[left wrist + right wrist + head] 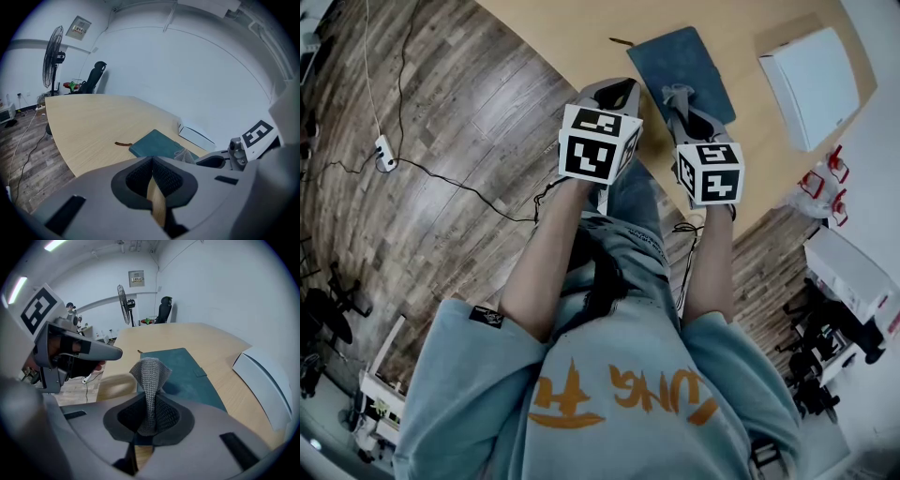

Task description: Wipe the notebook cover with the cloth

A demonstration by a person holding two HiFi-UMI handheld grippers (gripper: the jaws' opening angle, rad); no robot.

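The grey cloth [150, 373] is clamped in the right gripper [149, 416], over the near end of the teal notebook [190, 373], which lies flat on the surface [89, 126]. The left gripper [152, 177] is closed on nothing. The cloth is thus in hand, but the wiping itself appears to be outstanding.

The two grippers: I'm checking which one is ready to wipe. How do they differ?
The right gripper is shut on the grey cloth, which stands up from its jaws; the left gripper is shut on nothing. The right gripper is over the teal notebook; the left gripper is beside it, over bare table. Both have their jaws closed.
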